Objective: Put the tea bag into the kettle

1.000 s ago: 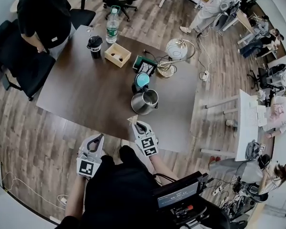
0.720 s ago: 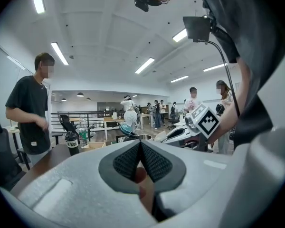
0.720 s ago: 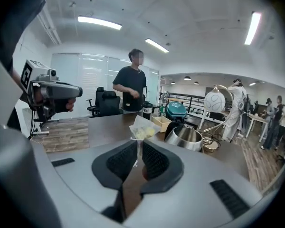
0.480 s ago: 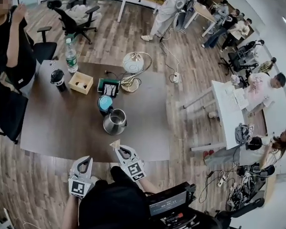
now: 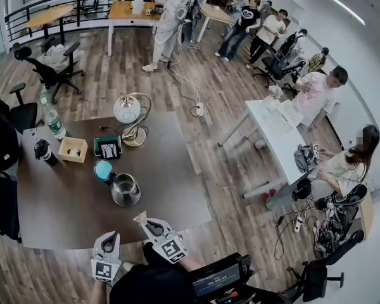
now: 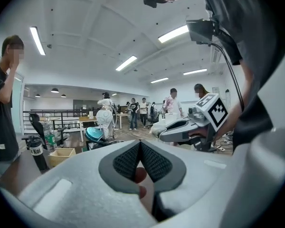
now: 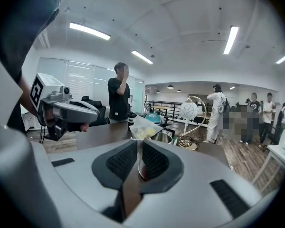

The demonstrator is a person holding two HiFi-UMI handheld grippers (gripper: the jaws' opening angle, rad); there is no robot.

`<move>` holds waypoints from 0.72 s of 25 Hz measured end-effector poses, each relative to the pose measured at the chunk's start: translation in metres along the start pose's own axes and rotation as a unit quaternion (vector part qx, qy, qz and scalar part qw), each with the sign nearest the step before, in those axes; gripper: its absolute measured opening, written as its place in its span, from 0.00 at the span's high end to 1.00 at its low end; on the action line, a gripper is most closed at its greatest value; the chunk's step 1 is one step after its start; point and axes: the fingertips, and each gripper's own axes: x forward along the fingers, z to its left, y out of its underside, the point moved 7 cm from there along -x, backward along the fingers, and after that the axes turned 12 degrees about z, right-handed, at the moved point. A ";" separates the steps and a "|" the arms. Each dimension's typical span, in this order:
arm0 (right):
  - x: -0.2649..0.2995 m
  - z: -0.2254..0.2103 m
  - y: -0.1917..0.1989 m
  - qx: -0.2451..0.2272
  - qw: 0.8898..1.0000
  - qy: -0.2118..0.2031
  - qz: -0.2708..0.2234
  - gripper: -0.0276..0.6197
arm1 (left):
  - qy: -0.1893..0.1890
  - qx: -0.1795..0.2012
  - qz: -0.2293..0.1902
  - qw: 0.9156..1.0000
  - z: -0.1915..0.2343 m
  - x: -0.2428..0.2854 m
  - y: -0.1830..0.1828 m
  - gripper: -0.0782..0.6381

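Table [image 5: 63, 204] now farther left; tea bag [image 7: 145, 129] nipped by right gripper [image 7: 138, 146], jaws near-closed.

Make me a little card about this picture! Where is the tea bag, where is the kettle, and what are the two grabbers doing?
Tea bag: pinched in the right gripper, held in the air, not yet in the kettle
Kettle: shiny steel, standing on the dark table, beyond the tea bag
Right gripper: shut on the tea bag, by the table's near edge
Left gripper: jaws together, holding nothing
Also on the table: globe lamp, wooden box, water bottle, black cup
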 end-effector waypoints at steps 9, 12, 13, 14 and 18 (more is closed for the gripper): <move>-0.012 -0.045 0.010 0.018 0.999 0.009 -0.025 0.89 | 0.034 0.016 0.009 0.999 -0.022 0.067 -0.029 0.91; -0.013 -0.061 0.012 0.017 0.999 0.012 -0.027 0.89 | 0.031 0.011 0.008 0.999 -0.025 0.082 -0.034 0.91; -0.012 -0.065 0.013 0.017 0.999 0.013 -0.026 0.89 | 0.029 0.008 0.009 0.999 -0.024 0.085 -0.035 0.91; -0.011 -0.069 0.014 0.019 0.999 0.014 -0.024 0.90 | 0.029 0.006 0.010 1.000 -0.023 0.087 -0.036 0.91; -0.012 -0.076 0.016 0.034 0.999 0.025 -0.017 0.90 | 0.043 0.005 0.012 0.999 -0.021 0.093 -0.034 0.91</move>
